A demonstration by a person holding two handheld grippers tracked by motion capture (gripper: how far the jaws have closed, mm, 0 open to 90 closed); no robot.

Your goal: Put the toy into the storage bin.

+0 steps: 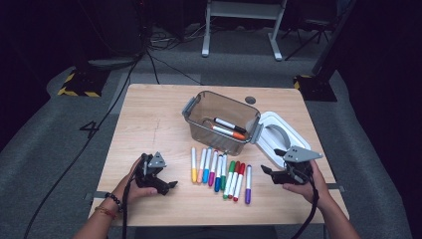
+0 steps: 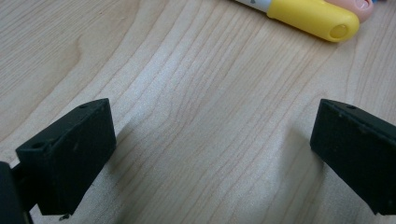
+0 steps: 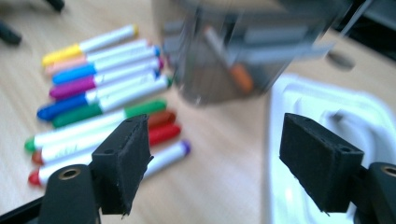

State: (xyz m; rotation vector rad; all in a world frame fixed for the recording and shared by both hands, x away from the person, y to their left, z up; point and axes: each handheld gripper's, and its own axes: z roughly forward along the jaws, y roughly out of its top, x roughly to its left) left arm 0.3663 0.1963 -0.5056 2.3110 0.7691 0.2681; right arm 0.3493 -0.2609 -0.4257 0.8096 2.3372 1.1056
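Observation:
A row of several capped markers [image 1: 219, 172] lies side by side on the wooden table [image 1: 149, 119], in front of a clear plastic bin [image 1: 219, 141]. Two more markers, one with a black cap [image 1: 226, 123] and one with an orange cap [image 1: 231, 133], lie inside the bin. My left gripper [image 1: 166, 181] [image 2: 210, 149] rests low over bare wood left of the row, open and holding nothing. The yellow marker cap [image 2: 322, 18] lies just beyond its jaws. My right gripper [image 1: 271, 162] [image 3: 215, 158] is open right of the row. The purple-capped marker [image 3: 168, 156] lies near its left jaw.
The bin's white lid [image 1: 278, 132] [image 3: 336, 107] lies flat to the right of the bin, just beyond my right gripper. A small round dark disc [image 1: 250, 100] sits in the tabletop behind the bin. Cables and equipment legs [image 1: 239, 25] are on the floor beyond the table.

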